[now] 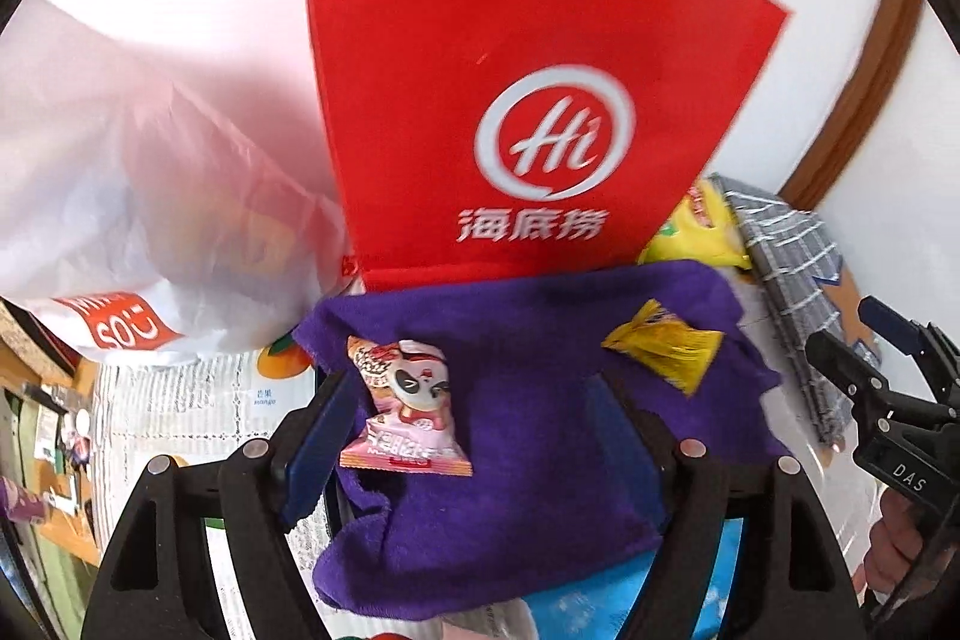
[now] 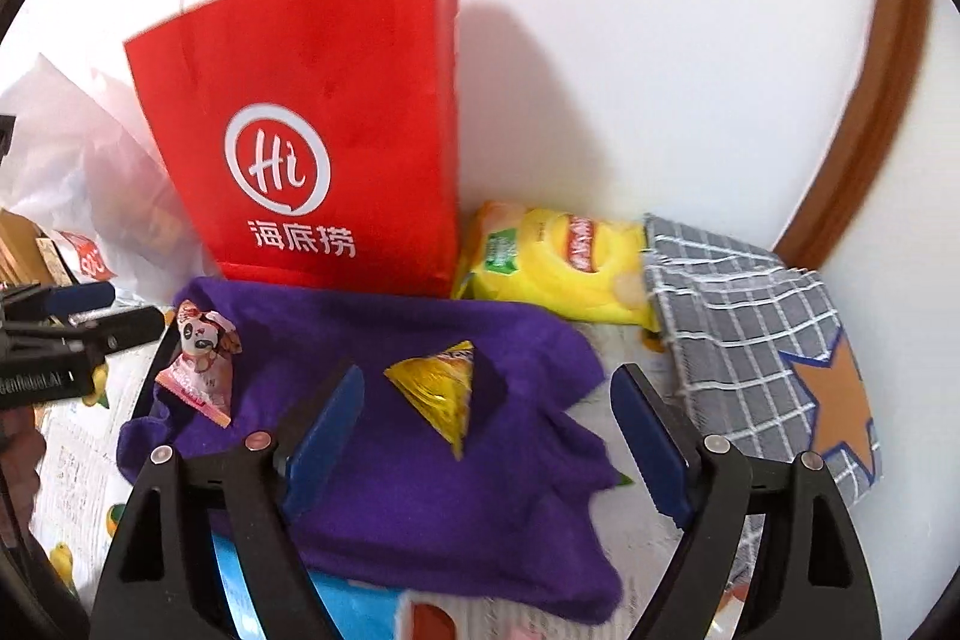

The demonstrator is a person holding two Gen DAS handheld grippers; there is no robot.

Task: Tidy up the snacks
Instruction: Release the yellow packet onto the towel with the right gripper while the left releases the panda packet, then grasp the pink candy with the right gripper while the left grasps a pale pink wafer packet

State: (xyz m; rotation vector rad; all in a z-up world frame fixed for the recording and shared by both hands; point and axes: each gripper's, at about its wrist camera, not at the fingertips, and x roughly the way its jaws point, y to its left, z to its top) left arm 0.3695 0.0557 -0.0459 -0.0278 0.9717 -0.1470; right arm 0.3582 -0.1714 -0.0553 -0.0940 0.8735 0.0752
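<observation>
Two small snacks lay on the purple cloth spread over the desk: a pink panda-print packet toward its left edge and a yellow triangular packet near its middle, well apart from each other. A larger yellow chip bag rested behind the cloth, against the wall and just beside the upright red paper bag. A white plastic bag slumped to the left of the red one, and a grey checked cloth lay at the right.

The left gripper stood with its fingers spread wide, nothing between them; the pink packet lay just inside the left finger. The right gripper was likewise wide open and empty above the yellow packet.

Assessment: both small packets appeared laid out on the cloth. The chip bag remained off the cloth, so sorting looked incomplete.
</observation>
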